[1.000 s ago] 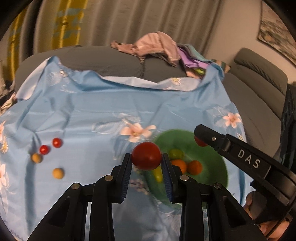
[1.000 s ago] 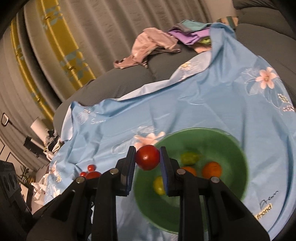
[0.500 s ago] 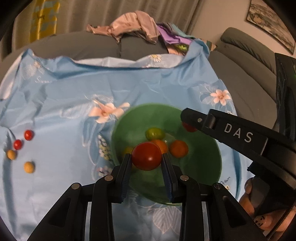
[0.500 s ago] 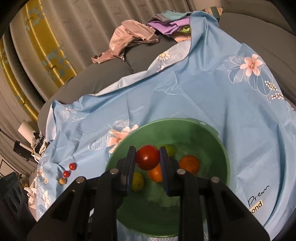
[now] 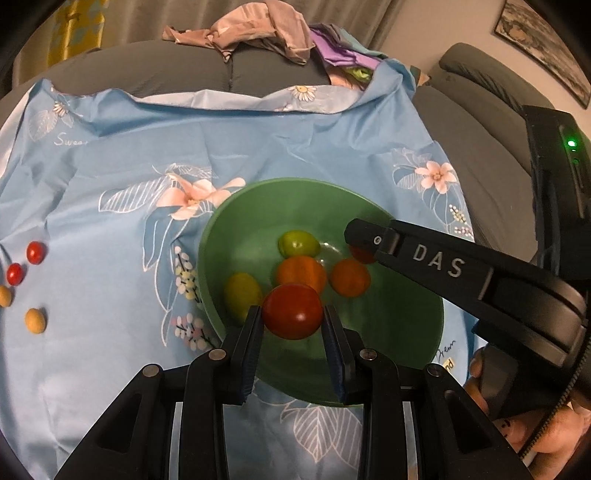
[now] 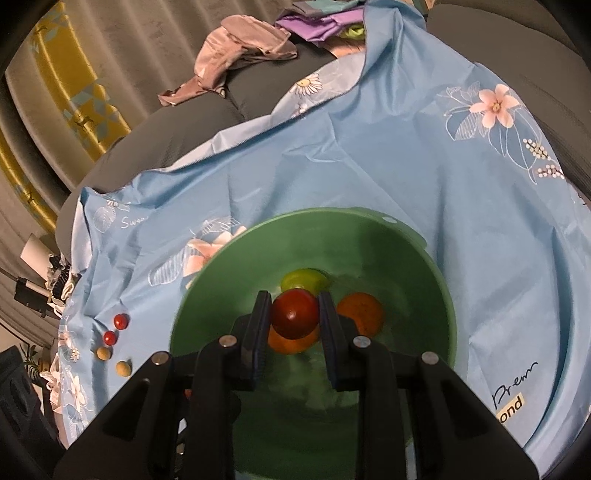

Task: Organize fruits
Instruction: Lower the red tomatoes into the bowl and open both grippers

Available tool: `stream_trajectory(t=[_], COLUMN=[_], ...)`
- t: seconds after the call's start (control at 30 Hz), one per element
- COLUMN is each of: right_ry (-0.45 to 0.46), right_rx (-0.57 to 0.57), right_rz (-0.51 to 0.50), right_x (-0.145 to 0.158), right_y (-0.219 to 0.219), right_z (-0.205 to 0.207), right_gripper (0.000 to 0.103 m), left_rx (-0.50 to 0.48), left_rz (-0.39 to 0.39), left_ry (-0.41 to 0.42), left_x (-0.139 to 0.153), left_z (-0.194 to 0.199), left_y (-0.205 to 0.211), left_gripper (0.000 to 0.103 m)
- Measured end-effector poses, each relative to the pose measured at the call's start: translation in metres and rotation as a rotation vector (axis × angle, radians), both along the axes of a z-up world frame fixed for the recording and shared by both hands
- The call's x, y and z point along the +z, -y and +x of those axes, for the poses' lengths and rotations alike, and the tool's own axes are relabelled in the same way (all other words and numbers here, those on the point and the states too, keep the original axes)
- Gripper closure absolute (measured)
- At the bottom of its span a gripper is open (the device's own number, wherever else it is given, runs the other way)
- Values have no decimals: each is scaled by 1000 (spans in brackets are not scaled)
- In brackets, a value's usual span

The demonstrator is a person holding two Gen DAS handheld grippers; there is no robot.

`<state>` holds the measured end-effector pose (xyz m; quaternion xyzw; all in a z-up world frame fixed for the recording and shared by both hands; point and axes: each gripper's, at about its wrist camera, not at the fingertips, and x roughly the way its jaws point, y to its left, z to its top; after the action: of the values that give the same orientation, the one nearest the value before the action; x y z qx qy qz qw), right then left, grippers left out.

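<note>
A green bowl point(image 5: 406, 325) point(image 6: 417, 258) sits on a blue flowered cloth point(image 5: 110, 184). Inside it lie a green fruit point(image 5: 298, 243), two orange fruits point(image 5: 349, 277) and a yellow one point(image 5: 242, 293). My left gripper point(image 5: 292, 312) is shut on a red tomato point(image 5: 292, 311) above the bowl's near side. My right gripper point(image 6: 294, 314) is shut on another red tomato point(image 6: 294, 313), low inside the bowl over an orange fruit point(image 6: 360, 313). In the left wrist view the right gripper's finger point(image 5: 424, 258) reaches in from the right, its tomato point(image 5: 360, 254) partly hidden.
Several small loose fruits, red point(image 5: 36, 252) and tan point(image 5: 35, 320), lie on the cloth at the left. Crumpled clothes point(image 5: 258, 29) are piled on the grey sofa point(image 5: 480, 122) behind. A person's hand point(image 5: 535, 435) holds the right gripper at lower right.
Both grippers have come forward and down with their tomatoes, from over the cloth's edge of the bowl to over its inside. The bowl now looms larger in both views.
</note>
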<state>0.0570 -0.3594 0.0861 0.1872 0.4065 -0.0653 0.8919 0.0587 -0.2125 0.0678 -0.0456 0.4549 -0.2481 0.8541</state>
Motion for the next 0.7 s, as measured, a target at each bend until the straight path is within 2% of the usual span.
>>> stream_trajectory(t=[0.7], right_ry=[-81], right_rx=[-15], right_rz=[-23], right_x=[-16], right_y=[5], right_z=[7], right_gripper=[76], left_rx=[-17], left_rz=[20], left_ry=[2], left_x=[-7], left_z=[0], left_y=[7], left_gripper=[71])
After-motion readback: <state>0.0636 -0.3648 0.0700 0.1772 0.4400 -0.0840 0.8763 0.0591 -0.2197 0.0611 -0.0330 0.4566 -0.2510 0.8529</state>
